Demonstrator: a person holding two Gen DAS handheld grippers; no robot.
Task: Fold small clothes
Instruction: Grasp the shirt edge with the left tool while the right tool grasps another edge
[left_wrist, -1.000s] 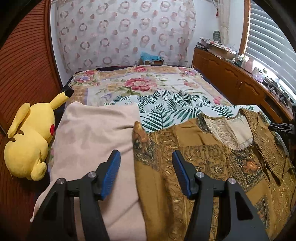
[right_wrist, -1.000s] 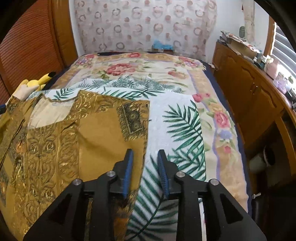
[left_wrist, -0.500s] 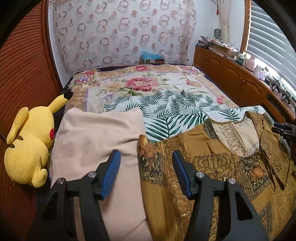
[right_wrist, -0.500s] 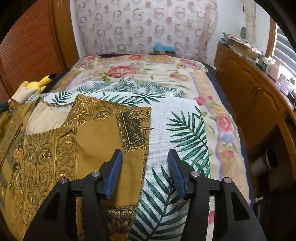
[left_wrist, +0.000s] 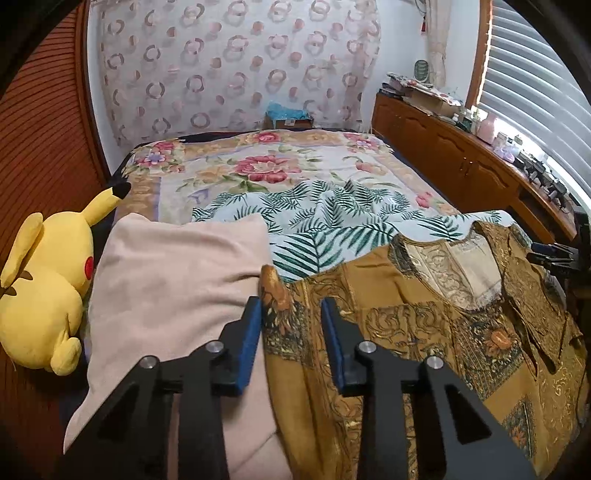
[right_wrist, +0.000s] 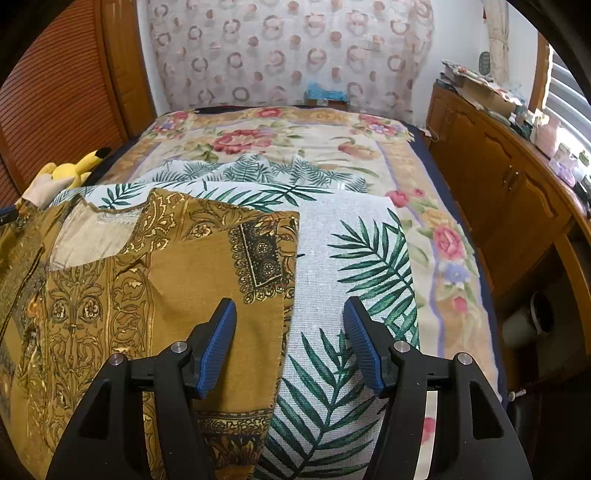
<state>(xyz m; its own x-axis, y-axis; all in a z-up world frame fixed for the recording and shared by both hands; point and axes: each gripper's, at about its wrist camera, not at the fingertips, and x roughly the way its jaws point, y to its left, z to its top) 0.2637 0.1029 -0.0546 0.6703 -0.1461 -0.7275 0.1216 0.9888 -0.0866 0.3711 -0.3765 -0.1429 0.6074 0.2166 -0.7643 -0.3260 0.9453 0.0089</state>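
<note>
A mustard-gold patterned top (left_wrist: 424, 332) lies spread flat on the bed, neckline away from me; it also shows in the right wrist view (right_wrist: 155, 288). My left gripper (left_wrist: 291, 325) is partly closed, its blue pads either side of the garment's left sleeve edge, with a gap still showing. My right gripper (right_wrist: 290, 336) is wide open over the garment's right sleeve edge, holding nothing. The right gripper's black tip shows at the far right of the left wrist view (left_wrist: 554, 254).
A beige cloth (left_wrist: 173, 291) lies left of the top. A yellow Pikachu plush (left_wrist: 44, 291) sits at the bed's left edge. A palm-leaf sheet (right_wrist: 351, 258) covers the floral bedspread (left_wrist: 266, 166). Wooden cabinets (right_wrist: 509, 184) run along the right.
My right gripper opened from nearly shut to wide. My left gripper's fingers narrowed around the left sleeve edge. Both views pulled back slightly from the garment.
</note>
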